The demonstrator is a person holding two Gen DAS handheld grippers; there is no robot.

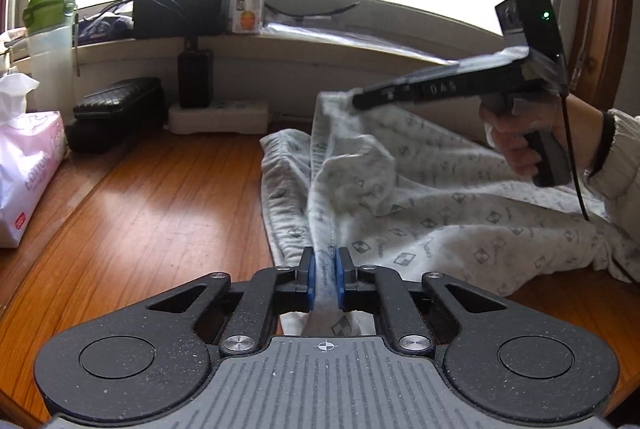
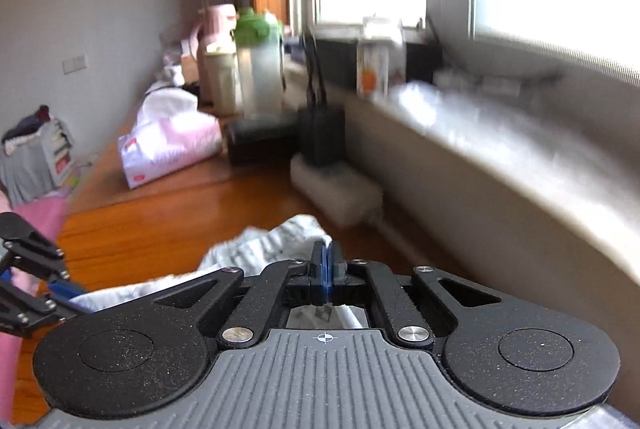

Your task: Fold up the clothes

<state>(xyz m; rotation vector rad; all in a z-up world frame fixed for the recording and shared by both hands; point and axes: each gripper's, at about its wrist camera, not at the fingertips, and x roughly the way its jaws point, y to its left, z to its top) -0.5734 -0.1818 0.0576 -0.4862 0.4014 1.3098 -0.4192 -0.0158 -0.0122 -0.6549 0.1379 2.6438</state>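
So, quick rundown of where things stand:

Garment: white printed piece of clothing (image 1: 420, 213), rumpled, partly lying on the wooden surface (image 1: 152, 205), partly lifted off it. Can't tell for sure if it's pants or a top.

Held edge: a hem or seam band runs from the left gripper (image 1: 325, 275) up and away toward the right gripper (image 2: 327, 271), so the long axis of that edge is stretched between the two, roughly near-to-far in the left view.

Left gripper: nearly closed, blue pads pinching the band, cloth running through between them.

Right gripper: pads squeezed almost together on a fold of the same cloth, held higher and further toward the window; the right view is blurry.

Who's nearer: the left one sits low by the near end of the surface, bulk of the cloth hangs off to its right.

Stage: looks mid-fold to me, edge up and taut.

Around it: tissue pack (image 1: 28, 169), black case (image 1: 116, 101), power strip (image 1: 218, 117), green-lid bottle (image 1: 50, 41) well off to the left.
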